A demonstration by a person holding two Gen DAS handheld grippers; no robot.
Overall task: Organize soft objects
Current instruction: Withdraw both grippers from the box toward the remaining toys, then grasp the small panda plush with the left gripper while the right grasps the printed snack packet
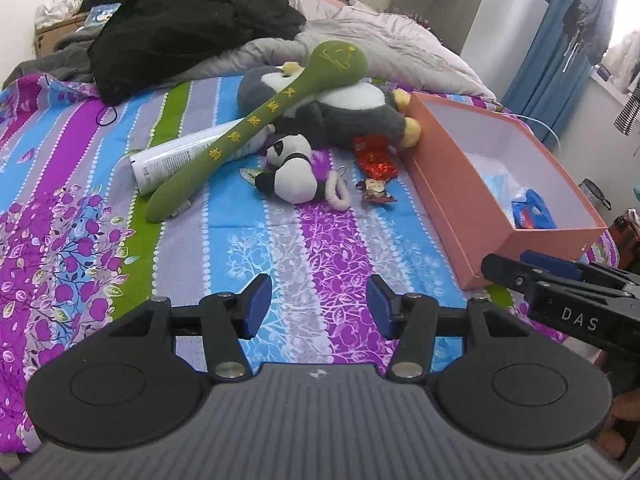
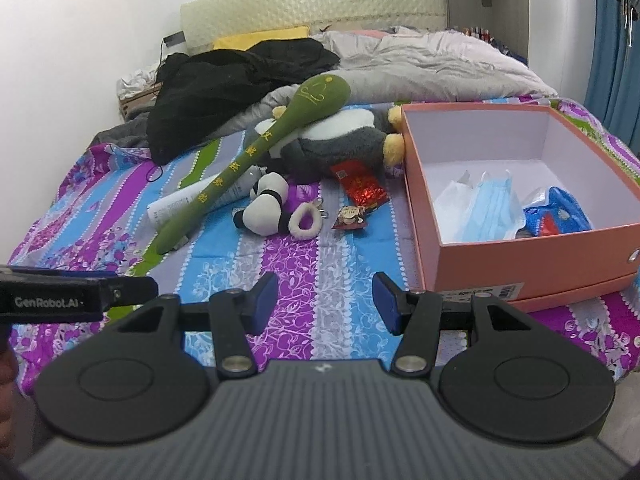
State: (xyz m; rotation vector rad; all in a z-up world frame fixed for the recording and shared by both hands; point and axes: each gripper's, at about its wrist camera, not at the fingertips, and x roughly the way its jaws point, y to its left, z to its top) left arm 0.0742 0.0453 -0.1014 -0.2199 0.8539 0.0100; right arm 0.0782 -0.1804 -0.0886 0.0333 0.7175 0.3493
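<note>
Hovering: left gripper (image 1: 319, 306), right gripper (image 2: 325, 304), jaws standing apart, empty, nothing yet chosen.
Awaiting: small black-and-white plush panda (image 2: 267, 209), 12 o'clock.
Receiving: open salmon cardboard box (image 2: 536, 258), 2 o'clock.

Bare bedsheet (image 2: 320, 256) ahead; orange box (image 2: 520, 256) blocks the right.

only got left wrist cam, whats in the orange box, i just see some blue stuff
Observer: The right wrist view shows light blue face masks lying in the orange box.
Operator: anything else in there
Observer: A white plastic bag left of the masks, and a blue packet at their right.
Operator: any label on the box
Observer: Yes, a barcode sticker along its near bottom edge, which your view does not show.
</note>
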